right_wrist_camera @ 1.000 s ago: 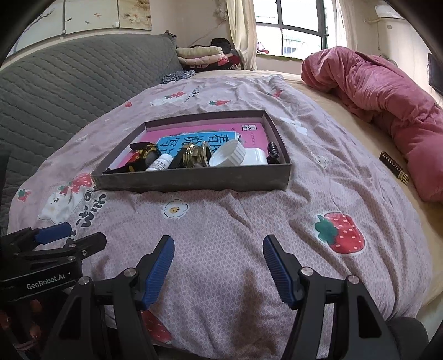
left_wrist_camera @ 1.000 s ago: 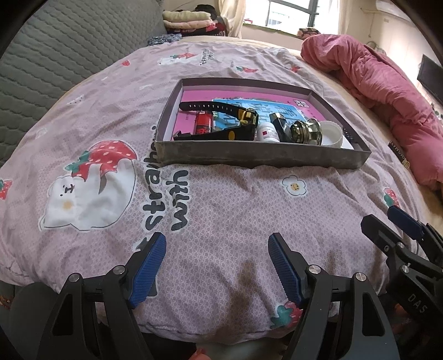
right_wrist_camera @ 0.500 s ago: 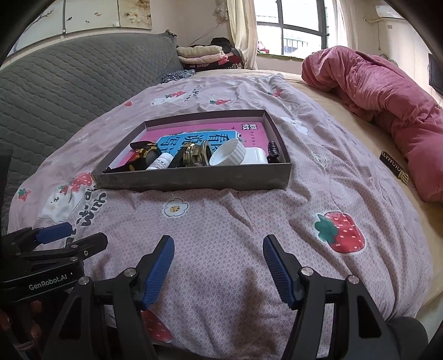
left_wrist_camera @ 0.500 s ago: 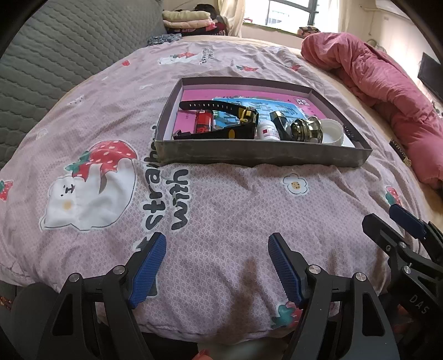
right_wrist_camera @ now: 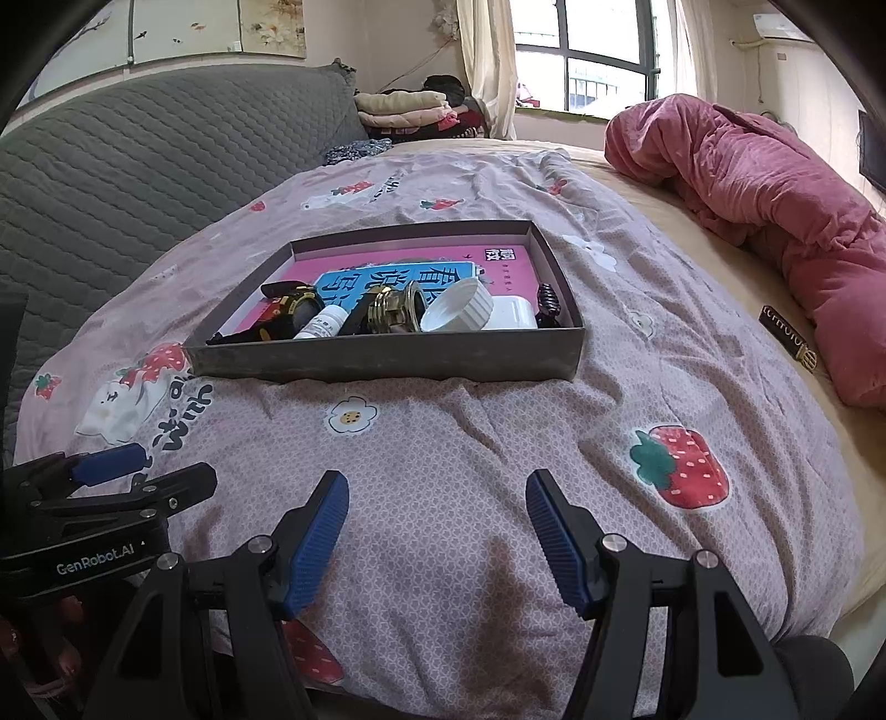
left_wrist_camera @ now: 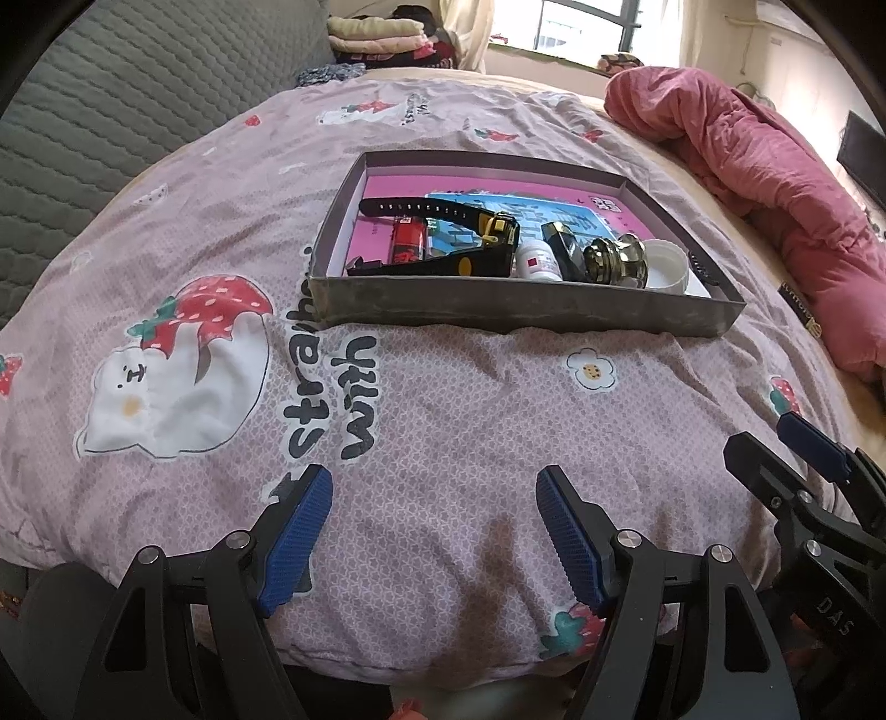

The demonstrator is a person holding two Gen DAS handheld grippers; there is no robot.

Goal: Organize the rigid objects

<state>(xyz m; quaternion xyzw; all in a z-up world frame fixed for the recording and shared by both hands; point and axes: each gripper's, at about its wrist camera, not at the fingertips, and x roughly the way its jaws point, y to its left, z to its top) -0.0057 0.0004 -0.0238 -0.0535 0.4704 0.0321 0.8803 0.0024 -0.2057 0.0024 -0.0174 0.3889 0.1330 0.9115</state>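
Room was a pretty lived-in bedroom. A big bed took up most of it, covered by a pinkish quilt printed with strawberries, little flowers and a white bear. A grey quilted headboard ran along the left side, with pale painted wall panels above it. At the far end sat a stack of folded clothes next to a cream curtain. A dark-framed window let in bright daylight. On the right, a crumpled pink comforter lay over a beige sheet, and an air conditioner hung high on the wall.
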